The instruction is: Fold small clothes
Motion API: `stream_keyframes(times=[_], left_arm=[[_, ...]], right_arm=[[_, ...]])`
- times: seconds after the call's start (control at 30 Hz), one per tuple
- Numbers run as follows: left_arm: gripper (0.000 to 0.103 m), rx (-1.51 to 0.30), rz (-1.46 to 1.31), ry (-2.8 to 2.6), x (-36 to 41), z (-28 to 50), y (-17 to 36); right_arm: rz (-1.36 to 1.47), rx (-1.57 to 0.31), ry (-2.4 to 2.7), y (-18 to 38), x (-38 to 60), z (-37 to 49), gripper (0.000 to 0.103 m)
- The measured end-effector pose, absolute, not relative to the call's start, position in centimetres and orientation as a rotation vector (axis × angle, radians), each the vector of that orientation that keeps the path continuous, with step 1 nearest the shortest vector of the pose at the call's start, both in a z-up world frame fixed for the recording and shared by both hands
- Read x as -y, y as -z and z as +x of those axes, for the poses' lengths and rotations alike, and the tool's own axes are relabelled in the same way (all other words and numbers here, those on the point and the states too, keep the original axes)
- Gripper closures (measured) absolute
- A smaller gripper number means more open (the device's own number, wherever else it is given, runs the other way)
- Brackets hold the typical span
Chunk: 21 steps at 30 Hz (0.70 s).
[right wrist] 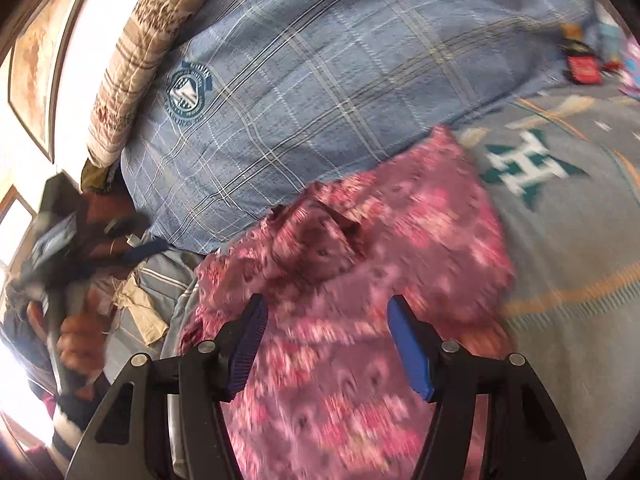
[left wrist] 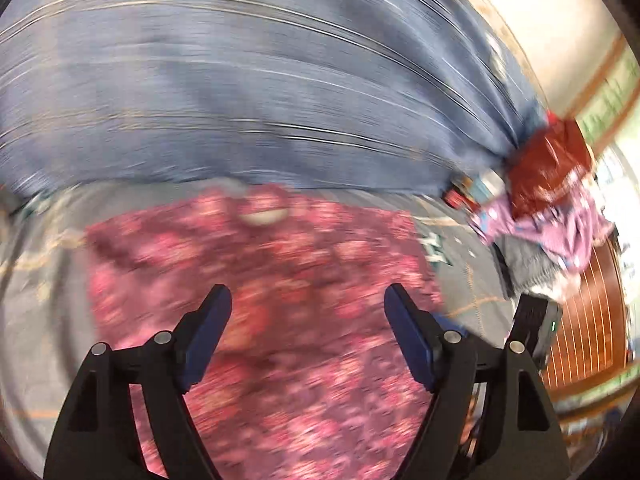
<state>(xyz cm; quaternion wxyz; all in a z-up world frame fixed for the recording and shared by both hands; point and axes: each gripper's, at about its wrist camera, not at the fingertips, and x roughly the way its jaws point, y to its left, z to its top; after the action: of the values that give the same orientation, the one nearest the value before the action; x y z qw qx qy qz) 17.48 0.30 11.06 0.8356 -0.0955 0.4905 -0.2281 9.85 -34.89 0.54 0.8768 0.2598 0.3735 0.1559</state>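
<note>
A small pink floral garment (left wrist: 256,280) lies spread on the grey bedcover, neck opening toward the blue pillow. My left gripper (left wrist: 308,300) is open just above it, holding nothing. The left wrist view is motion-blurred. In the right wrist view the same garment (right wrist: 360,280) lies rumpled with a fold near its top. My right gripper (right wrist: 326,312) is open over its lower part, empty. The left gripper (right wrist: 60,232) and the hand holding it show blurred at the left edge of that view.
A large blue plaid pillow (right wrist: 300,92) lies behind the garment, with a beige quilted one (right wrist: 132,68) beyond. A pile of other clothes (left wrist: 548,204) sits to the right. The grey patterned bedcover (right wrist: 560,240) extends right. A wooden bed frame (left wrist: 584,328) borders the bed.
</note>
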Motion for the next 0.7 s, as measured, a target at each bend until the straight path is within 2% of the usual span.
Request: stream_keyframes(times=[0.17, 0.33, 0.4, 0.43, 0.47, 0.5, 0.53, 0.6, 0.7], left_arm=[[0.024, -1.121, -0.451, 0.384, -8.1, 15.0, -4.8], [0.024, -1.171, -0.55, 0.318, -9.2, 14.6, -0.3], [0.025, -1.174, -0.607, 0.275, -9.6, 15.4, 1.0], [0.025, -1.186, -0.63, 0.252, -9.8, 15.8, 1.6], [0.03, -1.194, -0.636, 0.232, -9.9, 16.2, 1.9], [0.043, -1.2, -0.635, 0.21, -10.0, 16.4, 2.1], [0.049, -1.2, -0.634, 0.197, -10.1, 16.6, 2.0], [0.071, -1.19, -0.645, 0.215, -10.1, 16.6, 1.5], [0.076, -1.17, -0.632, 0.209, -10.1, 16.5, 0.5]], right_arm=[[0.338, -0.812, -0.314, 0.1, 31.5, 15.1, 0.035], [0.219, -0.875, -0.354, 1.4, 28.8, 18.8, 0.035], [0.224, -0.874, -0.375, 1.6, 28.4, 19.5, 0.039], [0.235, -0.866, -0.384, 1.6, 28.3, 19.8, 0.049], [0.263, -0.86, -0.404, 1.6, 28.5, 20.1, 0.076], [0.285, -0.857, -0.416, 1.5, 28.7, 20.2, 0.094], [0.321, -0.859, -0.43, 1.5, 29.0, 20.4, 0.099], [0.42, -0.839, -0.461, 0.8, 30.1, 20.2, 0.099], [0.518, -0.764, -0.485, -1.3, 31.5, 19.0, 0.099]])
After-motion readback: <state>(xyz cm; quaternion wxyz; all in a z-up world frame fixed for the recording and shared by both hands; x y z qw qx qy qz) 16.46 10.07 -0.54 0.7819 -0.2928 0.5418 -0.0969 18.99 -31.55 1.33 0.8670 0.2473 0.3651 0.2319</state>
